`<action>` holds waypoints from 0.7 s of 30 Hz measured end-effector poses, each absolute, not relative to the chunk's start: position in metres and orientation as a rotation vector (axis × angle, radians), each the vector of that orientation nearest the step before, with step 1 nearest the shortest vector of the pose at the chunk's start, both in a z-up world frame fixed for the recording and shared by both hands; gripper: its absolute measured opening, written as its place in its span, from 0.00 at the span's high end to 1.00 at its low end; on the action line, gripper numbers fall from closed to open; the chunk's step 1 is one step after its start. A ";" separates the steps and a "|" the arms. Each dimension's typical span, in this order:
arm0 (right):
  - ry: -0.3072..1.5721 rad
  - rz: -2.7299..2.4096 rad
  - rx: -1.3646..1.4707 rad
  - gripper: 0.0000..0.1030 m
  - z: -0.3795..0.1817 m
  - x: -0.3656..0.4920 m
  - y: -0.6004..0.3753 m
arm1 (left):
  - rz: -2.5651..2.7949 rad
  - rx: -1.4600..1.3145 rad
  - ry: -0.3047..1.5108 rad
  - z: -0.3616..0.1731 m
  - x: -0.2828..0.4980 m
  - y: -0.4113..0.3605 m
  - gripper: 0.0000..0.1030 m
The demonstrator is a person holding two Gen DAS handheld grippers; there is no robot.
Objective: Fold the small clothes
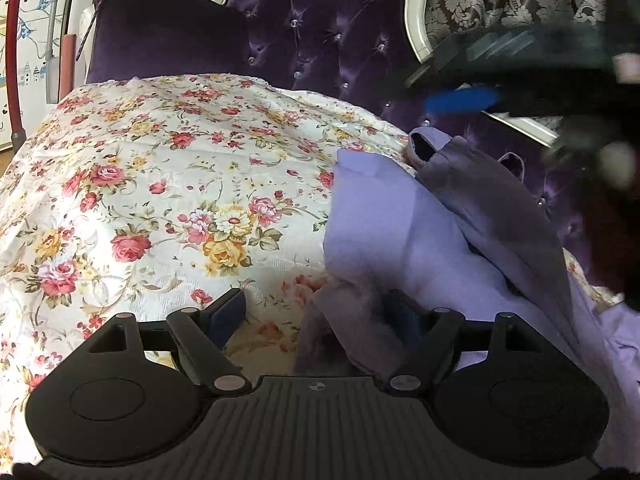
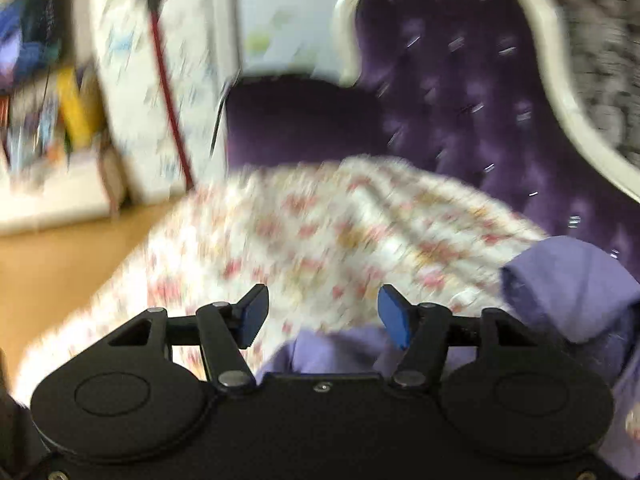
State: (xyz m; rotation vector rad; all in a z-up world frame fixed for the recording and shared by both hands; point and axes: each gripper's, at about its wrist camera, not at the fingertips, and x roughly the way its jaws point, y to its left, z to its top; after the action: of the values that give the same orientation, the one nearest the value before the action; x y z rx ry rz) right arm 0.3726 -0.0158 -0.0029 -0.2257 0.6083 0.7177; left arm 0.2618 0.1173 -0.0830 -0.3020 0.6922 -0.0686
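Left wrist view: we see a lilac garment [image 1: 384,216] crumpled on the floral cover [image 1: 160,184], one fold draped over our left gripper's [image 1: 320,312] right finger, jaws apart. Our right gripper [image 2: 322,316] gapes empty above it.

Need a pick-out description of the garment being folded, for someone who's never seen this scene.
Find the purple tufted headboard with its cream frame; below it lies a white bedspread printed with pink and yellow roses. The plain lavender cloth garment lies crumpled on the bedspread's right side. It is the only unpatterned fabric on the flowered cover.
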 end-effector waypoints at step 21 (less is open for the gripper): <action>0.668 0.470 0.019 0.68 -0.023 0.424 -0.068 | -0.074 -0.312 0.686 -0.083 0.256 0.118 0.25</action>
State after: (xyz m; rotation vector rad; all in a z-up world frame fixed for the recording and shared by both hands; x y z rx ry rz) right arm 0.4238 -0.0682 -0.0229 0.0186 0.6683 0.4705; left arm 0.2564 0.1181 -0.0833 -0.3118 0.6857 -0.0739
